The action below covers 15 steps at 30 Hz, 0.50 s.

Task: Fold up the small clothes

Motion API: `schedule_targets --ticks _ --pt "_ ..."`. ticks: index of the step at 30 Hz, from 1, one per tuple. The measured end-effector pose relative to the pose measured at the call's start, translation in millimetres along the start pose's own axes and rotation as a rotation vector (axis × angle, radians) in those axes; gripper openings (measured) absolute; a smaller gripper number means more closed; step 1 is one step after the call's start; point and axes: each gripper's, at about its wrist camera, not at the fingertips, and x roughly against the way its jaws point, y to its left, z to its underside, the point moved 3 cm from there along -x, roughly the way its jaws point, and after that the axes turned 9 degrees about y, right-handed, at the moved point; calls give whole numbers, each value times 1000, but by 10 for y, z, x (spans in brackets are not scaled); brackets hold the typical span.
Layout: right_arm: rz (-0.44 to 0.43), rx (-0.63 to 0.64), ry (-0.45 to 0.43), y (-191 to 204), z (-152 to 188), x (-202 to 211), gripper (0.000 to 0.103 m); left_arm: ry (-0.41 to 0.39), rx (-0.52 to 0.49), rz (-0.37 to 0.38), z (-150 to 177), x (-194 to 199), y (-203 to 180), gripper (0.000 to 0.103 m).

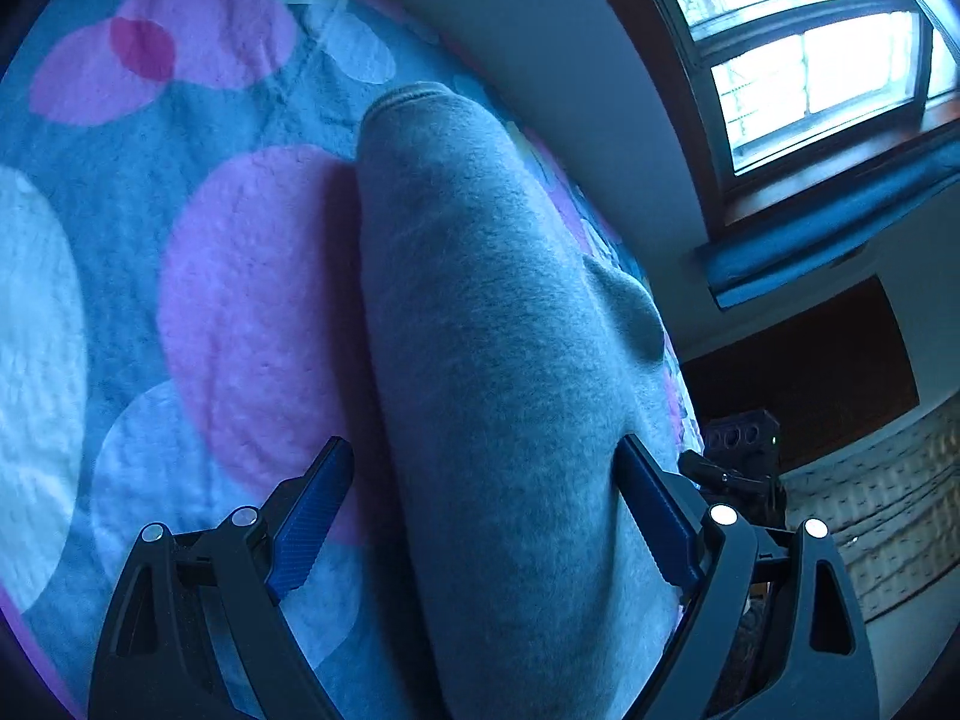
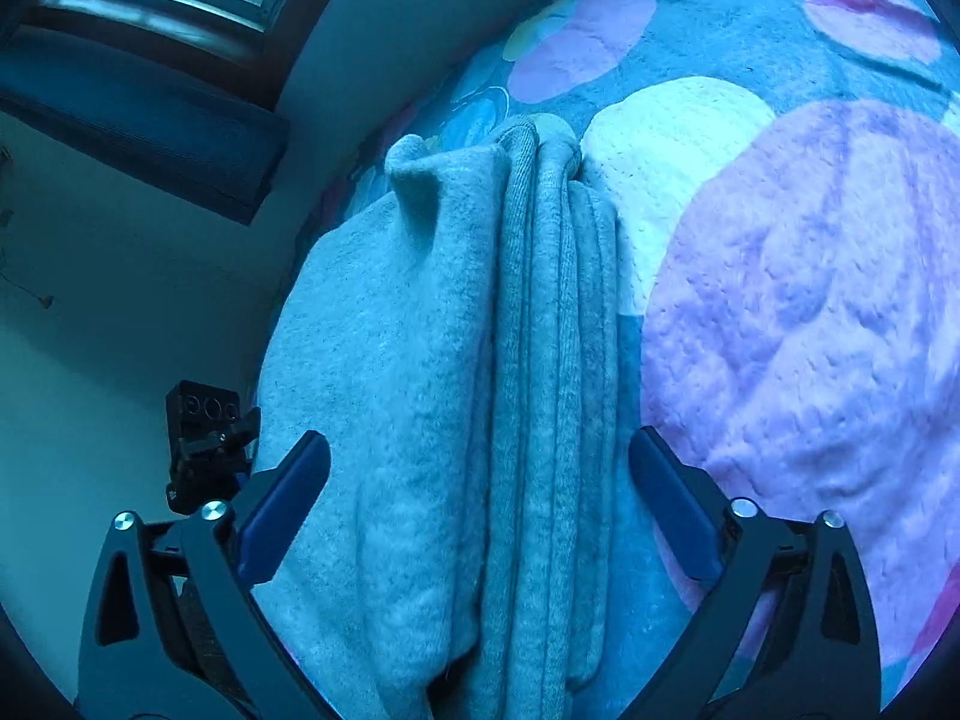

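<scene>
The grey garment point(image 1: 498, 360) lies on the spotted blanket point(image 1: 240, 276), close to the blanket's edge beside the wall and window point(image 1: 810, 48). It appears already folded into a long, narrow bundle: in the right wrist view several stacked layers point(image 2: 540, 360) run lengthwise, with a small corner sticking up at the far end.

The left gripper point(image 1: 486, 516) straddles one end of the bundle with its jaws spread; the right pad point(image 1: 654, 516) sits against the cloth's side, the left pad stands clear, so nothing is pinched. The right gripper point(image 2: 480, 504) is spread wide over the other end, both pads apart from the cloth. Each gripper shows in the other's view, near the bed's edge.

Judging from this, both hands are placed to square up or let go of the fold. Open blanket lies wide on the side away from the wall; the wall side offers little room, and the bundle could slip off that edge.
</scene>
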Motion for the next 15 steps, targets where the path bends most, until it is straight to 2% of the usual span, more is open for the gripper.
schedule_targets --ticks 6,9,15 --pt "-52 -10 40 -26 -104 -39 101 24 -23 -19 -49 -74 -55 88" --pt "-49 -11 53 -18 -139 -74 101 31 -39 -30 -54 -115 -66 88" --pt "-33 9 14 46 -149 -86 101 32 -60 -58 -17 -150 -91 88"
